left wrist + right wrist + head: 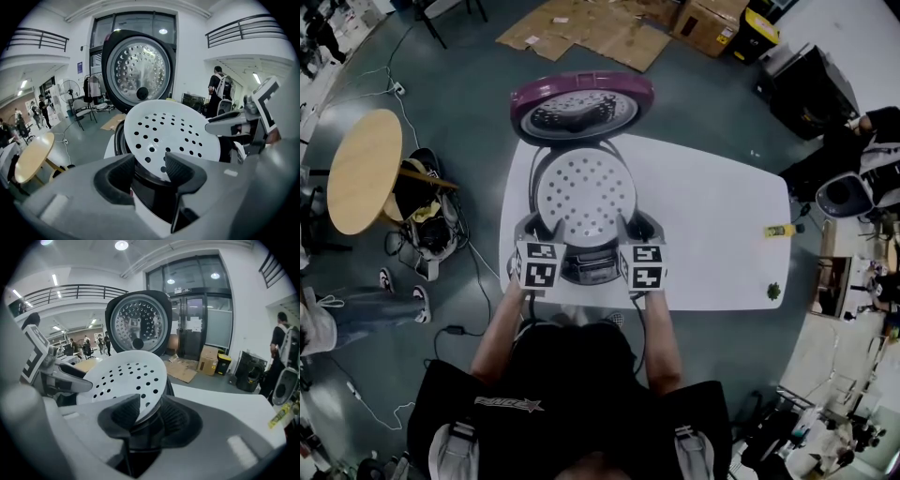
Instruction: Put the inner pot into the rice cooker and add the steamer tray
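Observation:
The white perforated steamer tray lies over the mouth of the rice cooker, whose purple-rimmed lid stands open behind it. My left gripper holds the tray's near left rim and my right gripper its near right rim. In the left gripper view the tray tilts up from between the pads of the left gripper, above the cooker's dark rim. In the right gripper view the tray's edge sits pinched in the right gripper. The tray hides the inside of the cooker.
The cooker stands at the near left of a white table. A yellow item and a small green thing lie near its right end. A round wooden table stands on the left, with cardboard on the floor beyond.

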Motion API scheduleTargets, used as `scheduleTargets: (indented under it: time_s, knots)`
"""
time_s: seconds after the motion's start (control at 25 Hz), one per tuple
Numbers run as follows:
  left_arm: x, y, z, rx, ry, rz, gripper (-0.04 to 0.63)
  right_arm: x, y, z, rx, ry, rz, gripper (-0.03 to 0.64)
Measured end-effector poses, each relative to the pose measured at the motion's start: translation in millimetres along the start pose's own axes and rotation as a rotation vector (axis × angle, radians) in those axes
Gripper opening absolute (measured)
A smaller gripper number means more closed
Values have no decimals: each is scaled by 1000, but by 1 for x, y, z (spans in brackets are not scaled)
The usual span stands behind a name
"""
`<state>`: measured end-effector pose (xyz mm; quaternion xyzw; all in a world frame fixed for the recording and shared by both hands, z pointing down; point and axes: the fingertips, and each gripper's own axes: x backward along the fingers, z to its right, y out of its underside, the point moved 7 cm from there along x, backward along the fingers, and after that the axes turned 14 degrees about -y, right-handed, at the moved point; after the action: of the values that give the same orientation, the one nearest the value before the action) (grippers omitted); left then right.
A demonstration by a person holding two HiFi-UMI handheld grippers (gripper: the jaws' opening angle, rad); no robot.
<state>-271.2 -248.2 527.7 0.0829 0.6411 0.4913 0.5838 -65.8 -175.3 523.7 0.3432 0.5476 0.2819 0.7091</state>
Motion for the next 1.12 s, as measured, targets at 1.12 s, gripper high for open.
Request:
scheduleTargets:
  time_s: [1.12]
  knots:
    - [0,-1,-5,-1,-22,-4,236,-2,7,11,-54,-5,-23,143]
